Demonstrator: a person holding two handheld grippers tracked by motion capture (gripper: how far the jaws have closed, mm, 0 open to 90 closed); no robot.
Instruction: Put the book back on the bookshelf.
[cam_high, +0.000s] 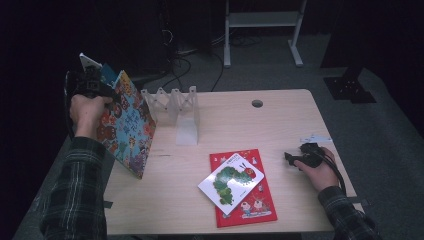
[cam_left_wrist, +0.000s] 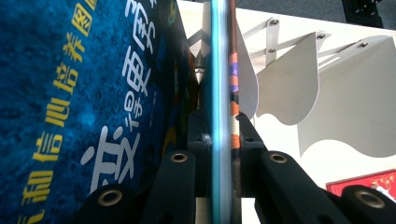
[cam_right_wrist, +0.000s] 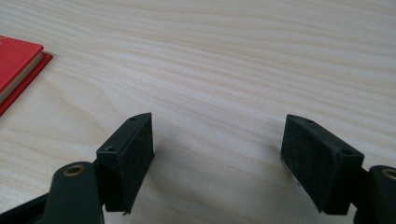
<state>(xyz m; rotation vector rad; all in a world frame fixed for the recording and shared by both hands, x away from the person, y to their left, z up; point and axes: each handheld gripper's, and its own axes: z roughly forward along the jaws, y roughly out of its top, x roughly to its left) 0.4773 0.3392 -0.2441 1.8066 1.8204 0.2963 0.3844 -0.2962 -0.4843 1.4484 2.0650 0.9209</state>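
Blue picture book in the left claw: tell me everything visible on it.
The thin blue picture book with the colourful patterned cover stands tilted on its lower edge near the left end of the light wooden table, beside the white folding book rack. Yellow and white Chinese characters show on its dark blue face. The left claw is shut on its upper edge.

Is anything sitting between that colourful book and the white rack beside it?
Nothing visible does. The left gripper holds the colourful book tilted just left of the white rack; the gap between them looks bare.
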